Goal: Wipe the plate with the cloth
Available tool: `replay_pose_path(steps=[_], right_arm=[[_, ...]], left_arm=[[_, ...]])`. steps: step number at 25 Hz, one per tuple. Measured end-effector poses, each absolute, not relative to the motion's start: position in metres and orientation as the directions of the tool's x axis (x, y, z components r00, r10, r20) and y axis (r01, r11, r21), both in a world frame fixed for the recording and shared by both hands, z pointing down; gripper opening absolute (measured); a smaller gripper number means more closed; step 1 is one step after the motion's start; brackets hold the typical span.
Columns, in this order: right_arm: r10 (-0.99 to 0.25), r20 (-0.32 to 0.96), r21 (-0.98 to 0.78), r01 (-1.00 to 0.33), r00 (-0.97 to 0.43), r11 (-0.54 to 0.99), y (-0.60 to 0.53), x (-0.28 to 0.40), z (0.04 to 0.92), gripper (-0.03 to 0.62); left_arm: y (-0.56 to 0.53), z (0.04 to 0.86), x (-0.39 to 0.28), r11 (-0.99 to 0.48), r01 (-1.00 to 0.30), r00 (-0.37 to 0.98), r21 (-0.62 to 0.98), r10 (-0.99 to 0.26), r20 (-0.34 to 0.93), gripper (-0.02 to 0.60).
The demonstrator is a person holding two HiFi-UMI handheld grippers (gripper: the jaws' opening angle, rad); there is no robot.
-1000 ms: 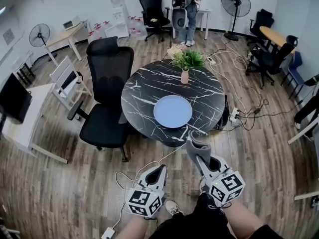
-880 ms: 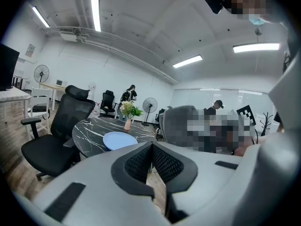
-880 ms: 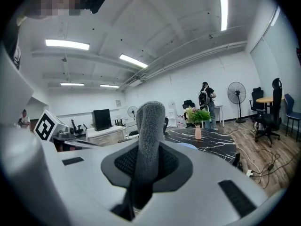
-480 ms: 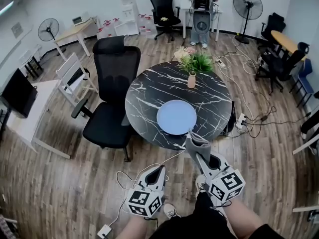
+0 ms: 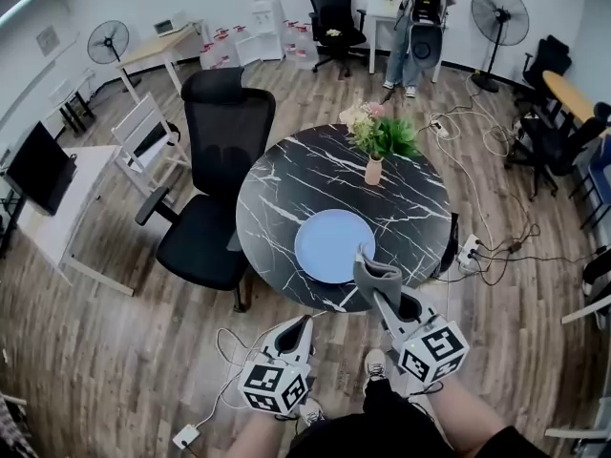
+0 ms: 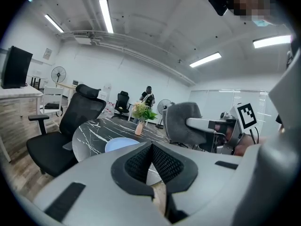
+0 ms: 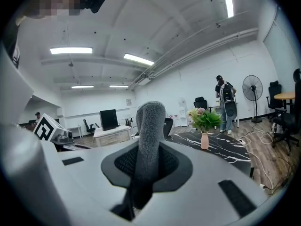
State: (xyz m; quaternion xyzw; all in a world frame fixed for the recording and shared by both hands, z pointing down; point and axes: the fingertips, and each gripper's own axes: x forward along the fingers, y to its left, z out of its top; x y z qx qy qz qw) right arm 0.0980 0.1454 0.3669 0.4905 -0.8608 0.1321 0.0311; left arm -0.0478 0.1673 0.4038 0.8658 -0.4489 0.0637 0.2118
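Holding the grey cloth (image 5: 374, 275) pinched in my right gripper (image 5: 385, 301), I stand at the near edge of the round black marble table (image 5: 286, 184). The pale blue plate (image 5: 329, 246) lies flat on the half of the top closest to me, just ahead of the cloth and a little to its left. Seen from my head, the cloth's upper fold overlaps the plate's near right rim, though I cannot tell whether it touches the plate or hangs above it. In the right gripper view the cloth stands up lengthwise out of the clamped jaws and blocks the plate from sight. My left gripper (image 5: 302, 327) has its jaws pressed together on nothing and hangs further back over the wood floor, short of the table edge, so the right is plainly the nearer one. The plate is round and offers no long axis to line up with — by my judgement the coming move calls only for carrying the cloth forward, leftward and down onto the blue surface. A vase of flowers (image 5: 374, 168) stands beyond the plate, well apart from it.
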Motion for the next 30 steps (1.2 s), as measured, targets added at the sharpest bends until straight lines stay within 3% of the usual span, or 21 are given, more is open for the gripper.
replay_pose_path(steps=[16,30], right_arm=[[-0.752,0.191,-0.207,-0.775,-0.631,0.598,0.055,0.160,0.376,0.058],[-0.686,0.203,-0.210,-0.716,-0.698,0.666,0.031,0.174,0.381,0.058]], left_arm=[[0.094,0.408,0.011,-0.362,-0.881,0.451,0.304,-0.835,0.315,0.018],[0.074,0.405,0.025,-0.270,-0.920,0.357,0.284,-0.876,0.325,0.018]])
